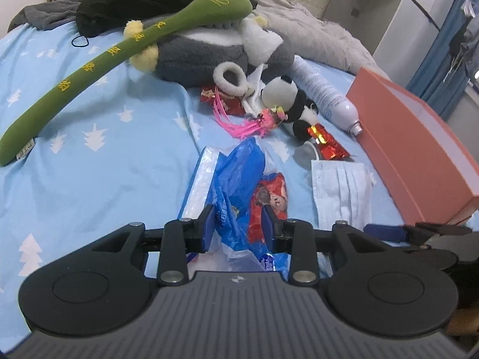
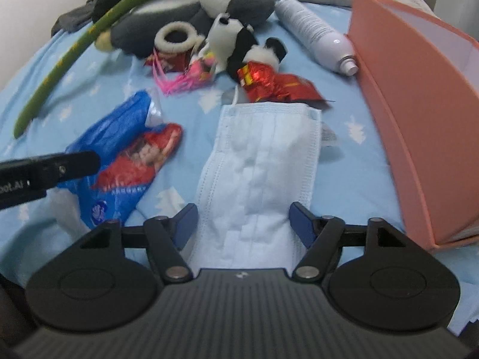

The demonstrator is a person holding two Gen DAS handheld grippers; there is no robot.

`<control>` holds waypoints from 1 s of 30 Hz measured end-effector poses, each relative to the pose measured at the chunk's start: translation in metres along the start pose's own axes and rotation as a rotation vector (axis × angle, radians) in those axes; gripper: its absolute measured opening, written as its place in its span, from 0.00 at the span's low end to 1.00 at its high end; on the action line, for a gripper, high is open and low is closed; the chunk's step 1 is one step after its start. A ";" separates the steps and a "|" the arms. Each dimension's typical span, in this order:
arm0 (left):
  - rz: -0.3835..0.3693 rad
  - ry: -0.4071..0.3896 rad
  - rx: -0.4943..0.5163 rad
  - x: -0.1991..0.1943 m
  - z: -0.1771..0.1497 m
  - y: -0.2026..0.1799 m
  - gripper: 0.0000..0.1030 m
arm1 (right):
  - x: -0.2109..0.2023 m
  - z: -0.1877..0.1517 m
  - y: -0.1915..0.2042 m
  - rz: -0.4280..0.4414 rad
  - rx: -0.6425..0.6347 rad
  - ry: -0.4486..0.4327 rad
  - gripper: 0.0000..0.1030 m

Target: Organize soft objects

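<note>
Left tool [image 1: 239, 224] tipped down over the bed [image 1: 89, 179], its narrow jaws squeezing the crinkly blue plastic bag [image 1: 236, 176], right tool [image 2: 244, 224] tipped down too, jaws wide and not pinching, either side of the flat face mask [image 2: 260, 161], pink box [image 2: 419, 119] just beside it

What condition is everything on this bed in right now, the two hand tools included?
Left tool: closed on the blue plastic bag.
Right tool: open, straddling the face mask without pinching it.
Face mask: lying flat, unfolded.
Blue plastic bag: crumpled.
White spray bottle: lying on its side, uncapped.
Orange box: open.
Panda plush: toppled over.
</note>
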State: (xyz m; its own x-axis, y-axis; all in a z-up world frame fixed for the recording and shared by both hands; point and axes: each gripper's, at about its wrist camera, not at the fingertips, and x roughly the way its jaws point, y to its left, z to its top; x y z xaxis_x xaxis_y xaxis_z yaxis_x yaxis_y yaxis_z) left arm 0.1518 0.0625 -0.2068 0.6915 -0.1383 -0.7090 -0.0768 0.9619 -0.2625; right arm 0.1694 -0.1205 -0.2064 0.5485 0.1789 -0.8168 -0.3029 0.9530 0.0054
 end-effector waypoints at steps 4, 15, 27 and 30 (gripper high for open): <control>0.017 0.027 -0.002 0.010 -0.003 0.001 0.37 | -0.001 0.001 0.002 0.025 -0.011 0.004 0.45; 0.030 -0.012 -0.046 -0.006 0.009 -0.001 0.09 | -0.028 0.021 -0.008 0.086 0.055 -0.045 0.11; -0.008 -0.114 -0.097 -0.050 0.039 -0.016 0.09 | -0.096 0.062 -0.018 0.135 0.047 -0.222 0.09; -0.018 -0.131 -0.102 -0.059 0.047 -0.020 0.09 | -0.104 0.068 -0.020 0.145 0.052 -0.243 0.09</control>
State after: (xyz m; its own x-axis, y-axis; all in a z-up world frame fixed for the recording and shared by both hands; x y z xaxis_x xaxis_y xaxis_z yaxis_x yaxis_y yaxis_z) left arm 0.1462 0.0622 -0.1292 0.7806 -0.1168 -0.6140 -0.1318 0.9296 -0.3443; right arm 0.1714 -0.1411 -0.0818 0.6749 0.3611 -0.6435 -0.3545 0.9235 0.1465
